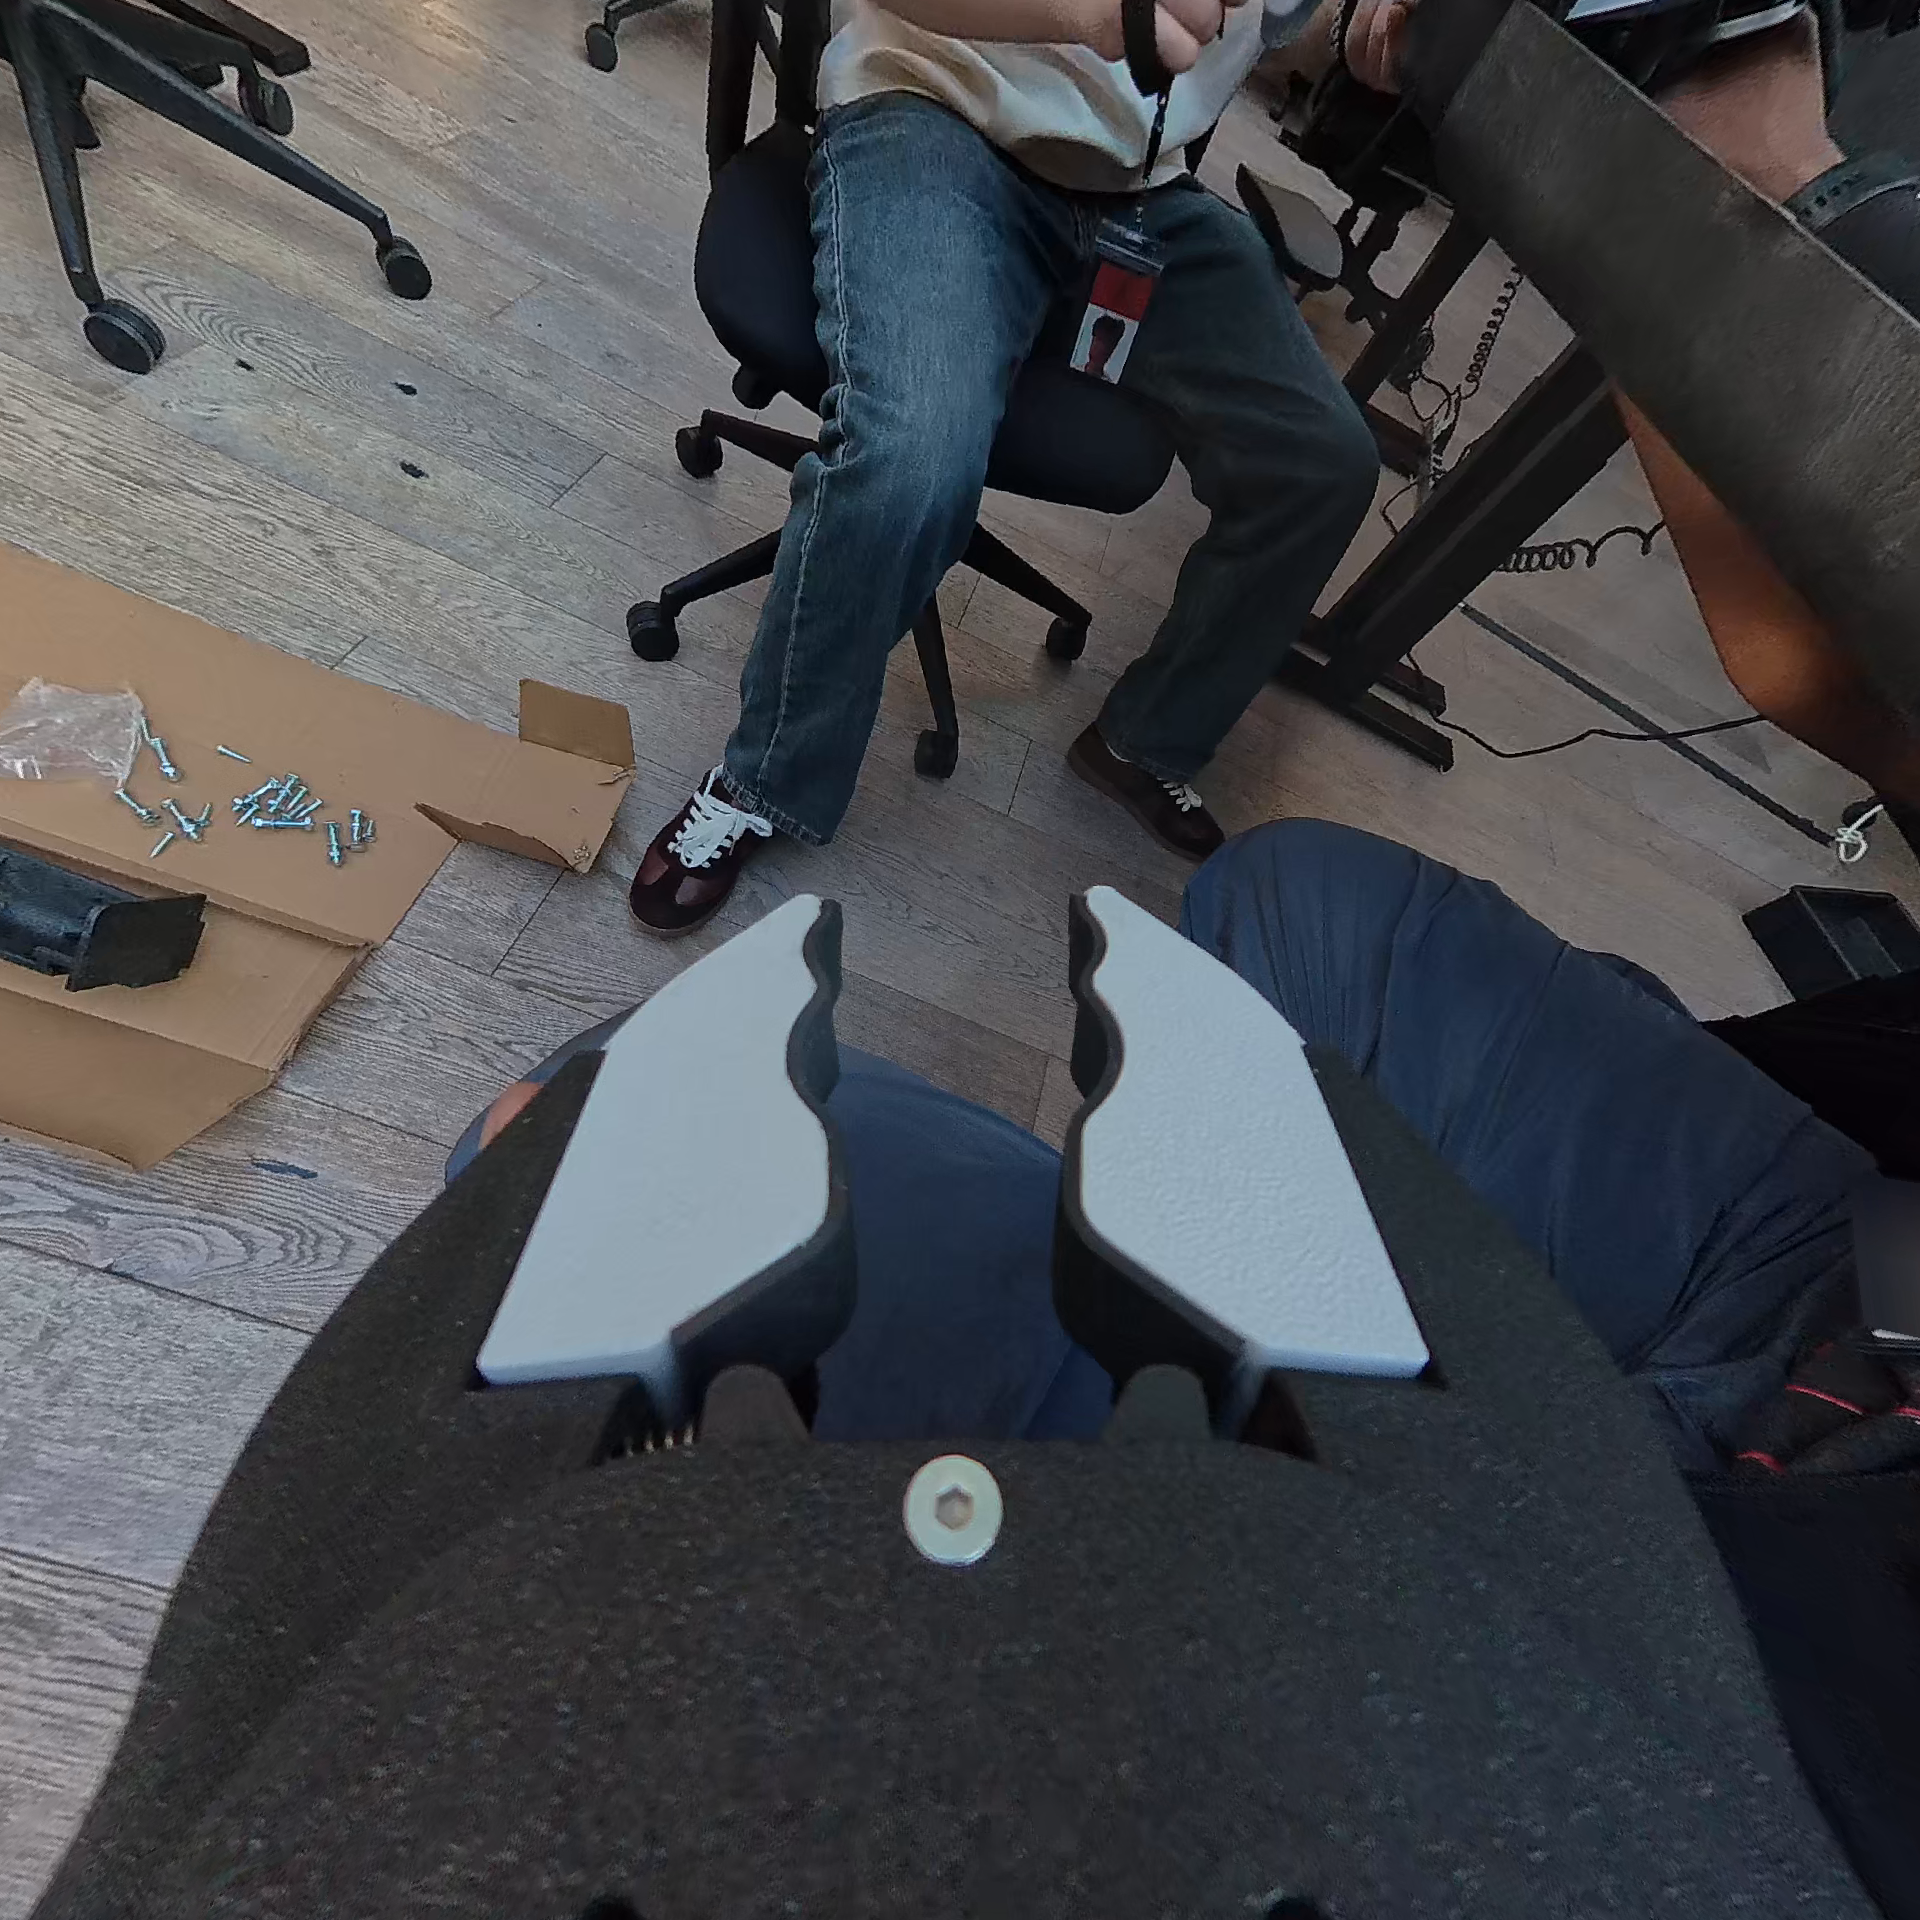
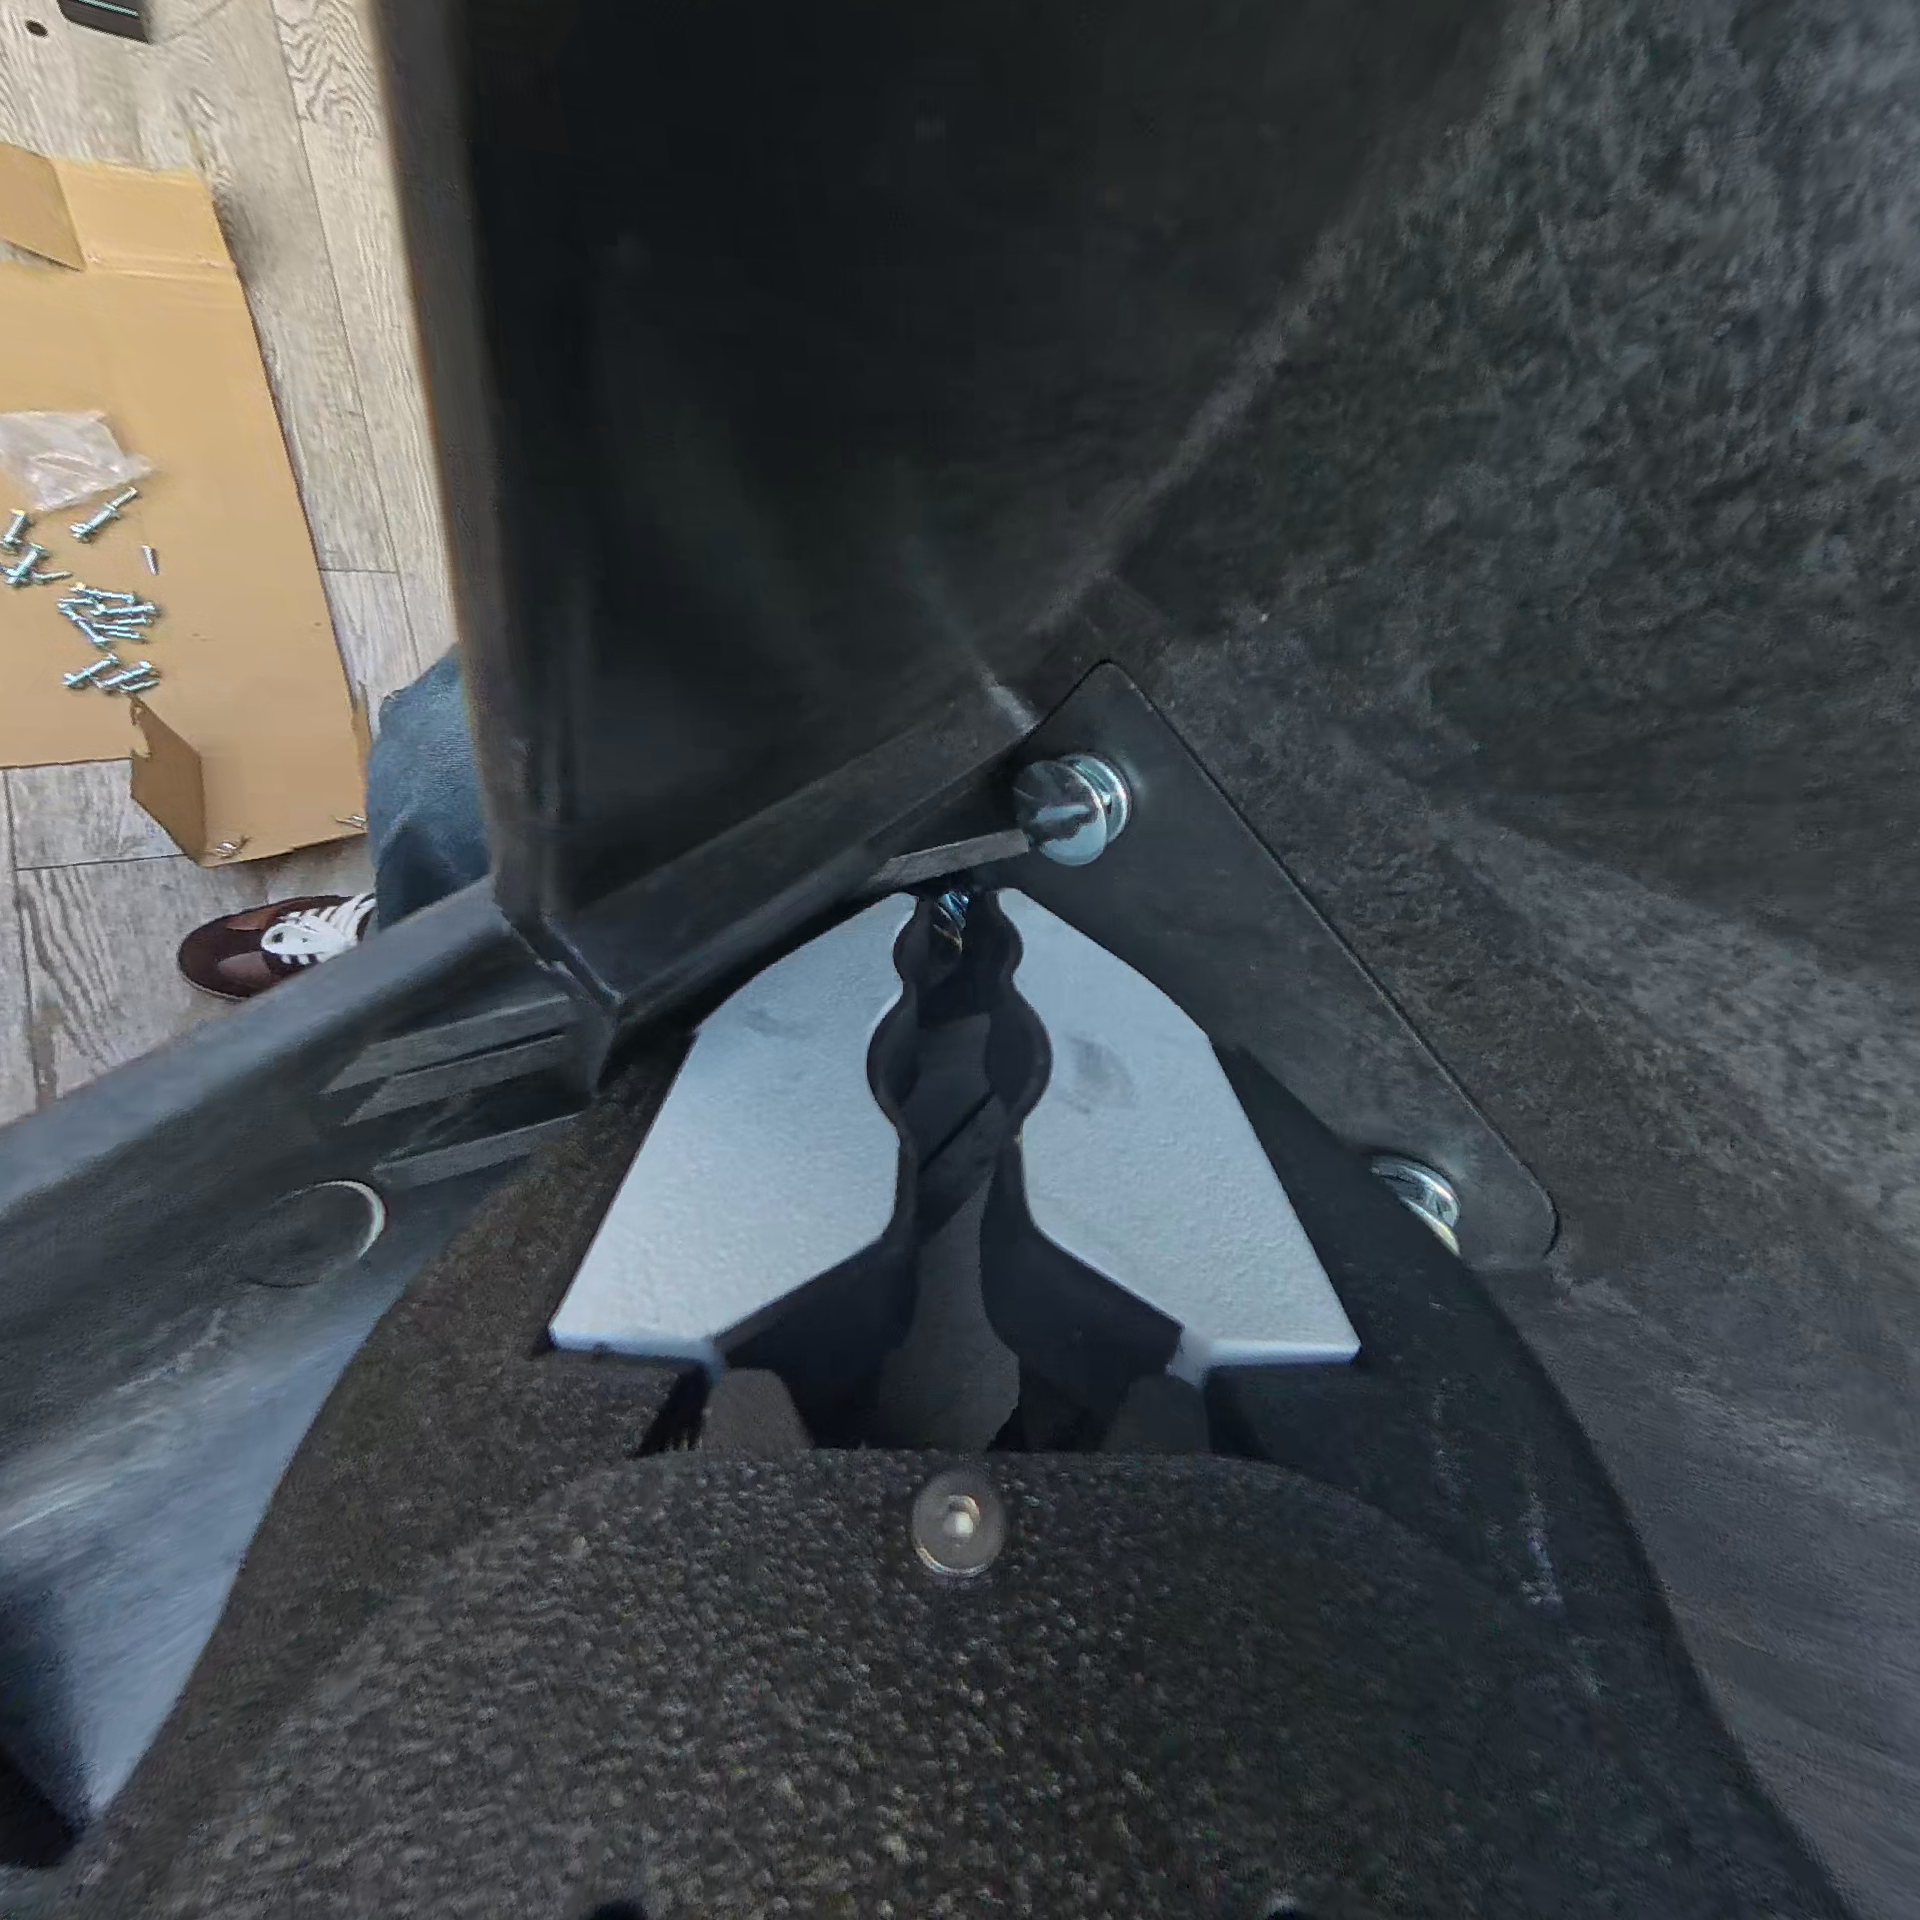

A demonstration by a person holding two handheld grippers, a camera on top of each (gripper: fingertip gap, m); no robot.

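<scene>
My right gripper (image 2: 951, 925) is shut on a small silver screw (image 2: 948, 920), pinched at the very fingertips. The tips sit right under the edge of a black metal bracket (image 2: 1278, 935). The bracket lies against a black felt-covered panel (image 2: 1558, 520) and carries two silver bolts (image 2: 1075, 810) (image 2: 1418, 1195). A hollow black leg (image 2: 727, 416) rises from the bracket. My left gripper (image 1: 954, 914) is open and empty. It hangs above the wooden floor (image 1: 935, 883), over a pair of knees in blue trousers (image 1: 1507, 1039).
Flattened cardboard (image 1: 312, 727) on the floor at the left holds several loose screws (image 1: 281, 805), a clear plastic bag (image 1: 68, 722) and a black part (image 1: 94, 925). A person in jeans (image 1: 883, 416) sits on an office chair ahead. A dark table (image 1: 1662, 312) stands at the right. The gap from one gripper's tips to the other's is roughly 65 cm.
</scene>
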